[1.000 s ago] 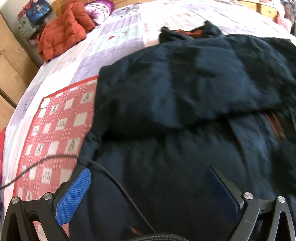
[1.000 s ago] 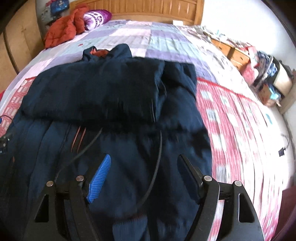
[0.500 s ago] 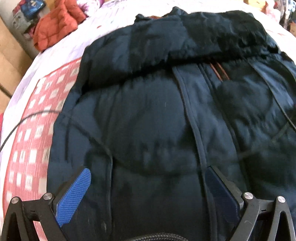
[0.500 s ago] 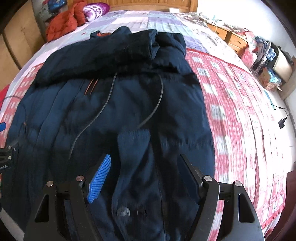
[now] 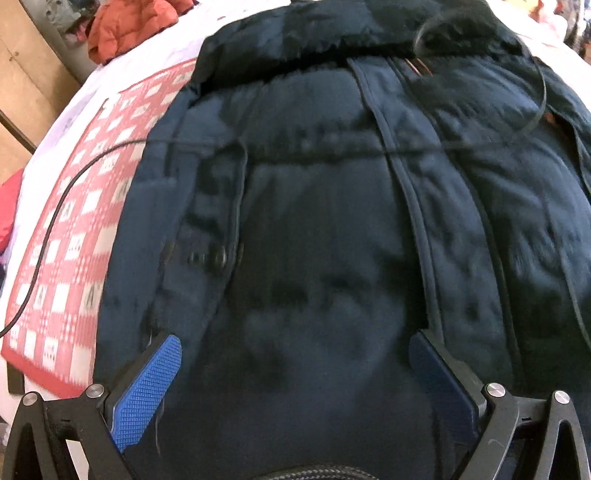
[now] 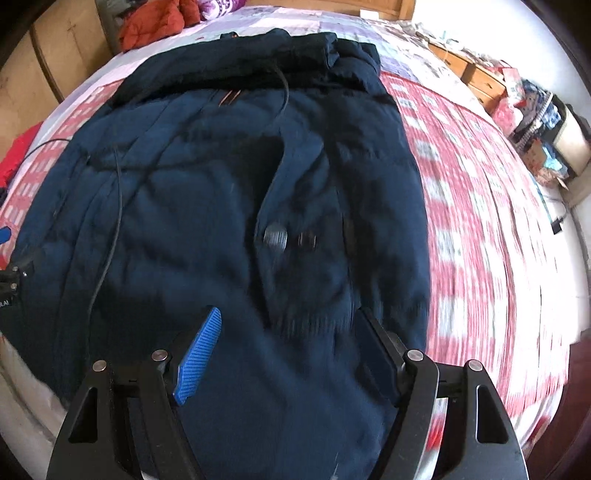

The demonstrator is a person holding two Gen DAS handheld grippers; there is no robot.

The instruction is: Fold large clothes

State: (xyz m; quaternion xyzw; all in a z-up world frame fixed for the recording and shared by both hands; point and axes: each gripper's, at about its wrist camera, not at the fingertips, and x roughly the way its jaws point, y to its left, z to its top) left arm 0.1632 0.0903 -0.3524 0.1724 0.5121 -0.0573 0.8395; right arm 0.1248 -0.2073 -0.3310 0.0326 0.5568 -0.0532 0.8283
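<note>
A large navy padded coat [image 5: 332,221] [image 6: 221,192] lies spread on the bed, its far part folded over in a dark band. A sleeve with a ribbed cuff [image 6: 310,317] rests along the coat's right side. My left gripper [image 5: 295,343] hovers over the coat's near left part, jaws wide open, nothing between the blue pads. My right gripper [image 6: 291,321] hangs above the cuff and the near right hem, also open and empty. Thin black cables [image 6: 114,206] [image 5: 48,229] trail across the coat.
The bed carries a red-and-white checked quilt [image 6: 480,229] [image 5: 74,236] with a pale patchwork cover beyond. An orange jacket [image 6: 151,26] [image 5: 129,26] lies at the far left corner. Wooden wardrobe doors [image 5: 22,85] stand left; cluttered drawers and boxes [image 6: 524,103] line the right.
Both grippers have slid back toward the near end of the coat; the folded far part has receded and the cuff and hem have come under them. Both stay open.
</note>
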